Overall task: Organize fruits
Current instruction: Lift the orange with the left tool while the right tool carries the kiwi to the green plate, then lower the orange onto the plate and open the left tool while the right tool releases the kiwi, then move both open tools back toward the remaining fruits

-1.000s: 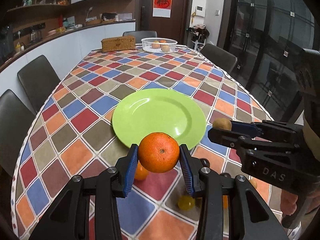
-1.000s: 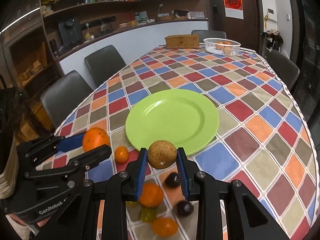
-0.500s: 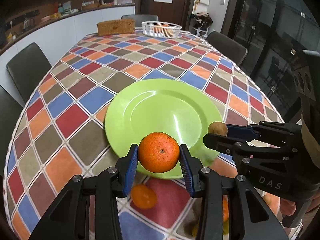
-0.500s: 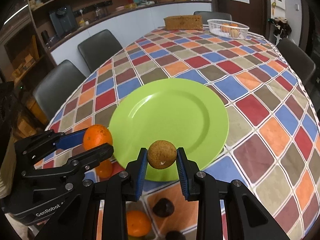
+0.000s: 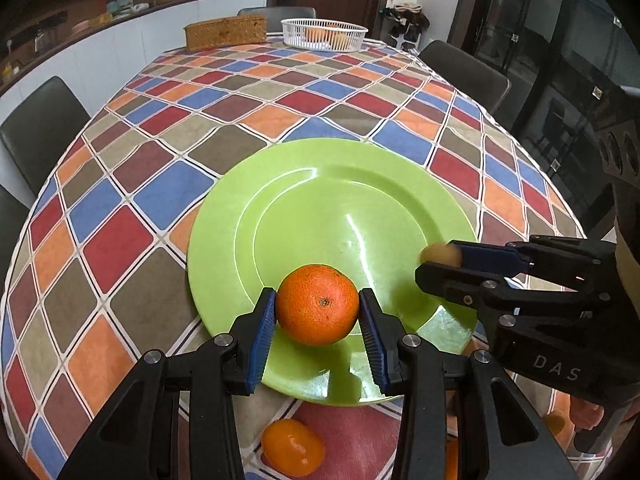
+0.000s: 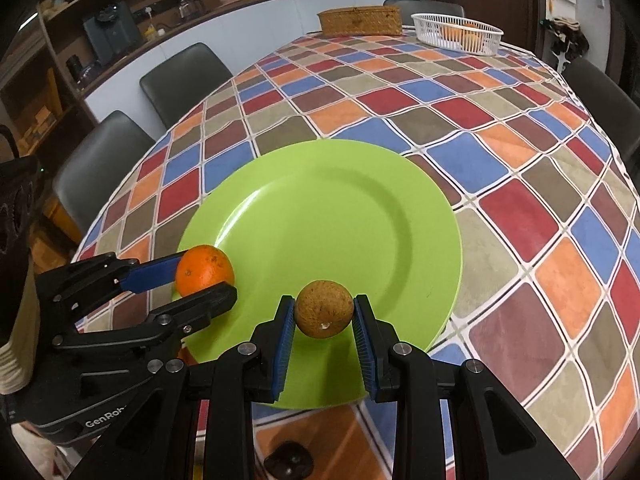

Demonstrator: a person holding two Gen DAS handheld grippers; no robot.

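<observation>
A bare green plate [image 5: 328,184] [image 6: 320,208] lies on the checkered tablecloth. My left gripper [image 5: 318,312] [image 6: 206,276] is shut on a round orange [image 5: 318,303] [image 6: 204,269] and hangs over the plate's near left rim. Beside it, my right gripper [image 6: 324,316] [image 5: 440,258] is shut on a small brown rough-skinned fruit [image 6: 324,308] [image 5: 440,254] over the plate's near right part. A small orange [image 5: 292,452] lies on the cloth below my left fingers. A dark fruit [image 6: 290,460] lies on the cloth under my right gripper.
At the table's far end stand a white basket [image 5: 324,34] [image 6: 458,34] with fruit in it and a woven box [image 5: 226,32] [image 6: 360,20]. Dark chairs [image 6: 180,80] line both long sides of the table. A glass wall [image 5: 560,40] is on the right.
Both grippers moved forward and down with their fruits, from before the plate's near rim to over the plate. The loose fruits on the cloth slid toward the bottom edge of both views.
</observation>
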